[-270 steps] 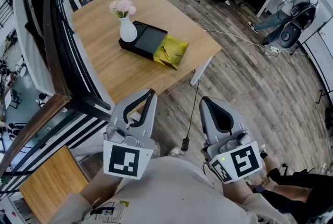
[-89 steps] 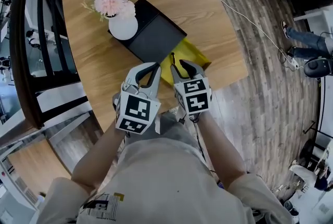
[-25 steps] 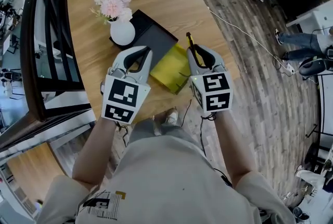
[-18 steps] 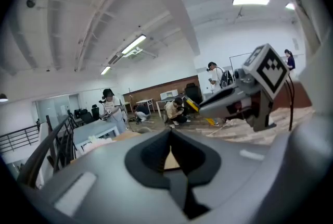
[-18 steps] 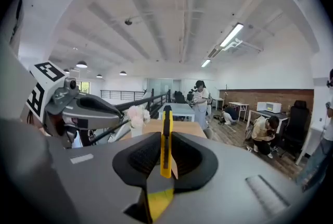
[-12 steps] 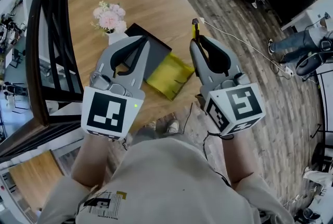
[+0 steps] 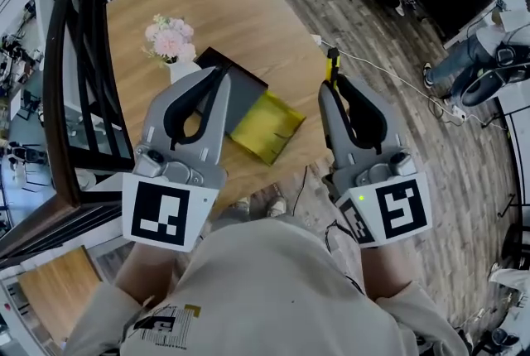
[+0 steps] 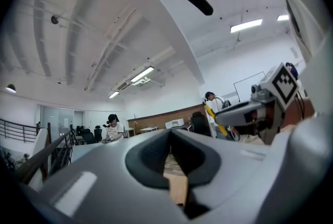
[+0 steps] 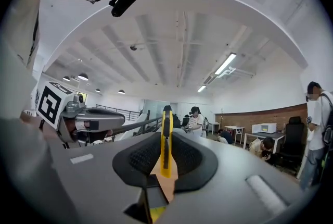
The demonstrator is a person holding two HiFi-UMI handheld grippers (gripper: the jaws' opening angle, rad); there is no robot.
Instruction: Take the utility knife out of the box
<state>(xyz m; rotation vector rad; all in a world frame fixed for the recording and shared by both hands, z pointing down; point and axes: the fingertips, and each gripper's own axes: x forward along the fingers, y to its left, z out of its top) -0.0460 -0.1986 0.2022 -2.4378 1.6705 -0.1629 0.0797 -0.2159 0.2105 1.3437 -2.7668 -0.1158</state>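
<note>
While R tool [image 7: 334, 86] pinches utility knife [image 7: 333, 63] high past table [image 7: 166, 7] edge, L tool [image 7: 219, 74] pressed together, empty, over box [image 7: 245, 94].

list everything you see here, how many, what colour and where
table: one, light wood, centre
vase of flowers: one, white with pink blooms, on the table
black box: one, by the vase
yellow box: one, open, near table edge
railing: one, black, left of table
cable: one, white, on the floor
utility knife: one, yellow and black, in right tool
left tool: grey, shut, empty
right tool: grey, gripping the knife
</note>
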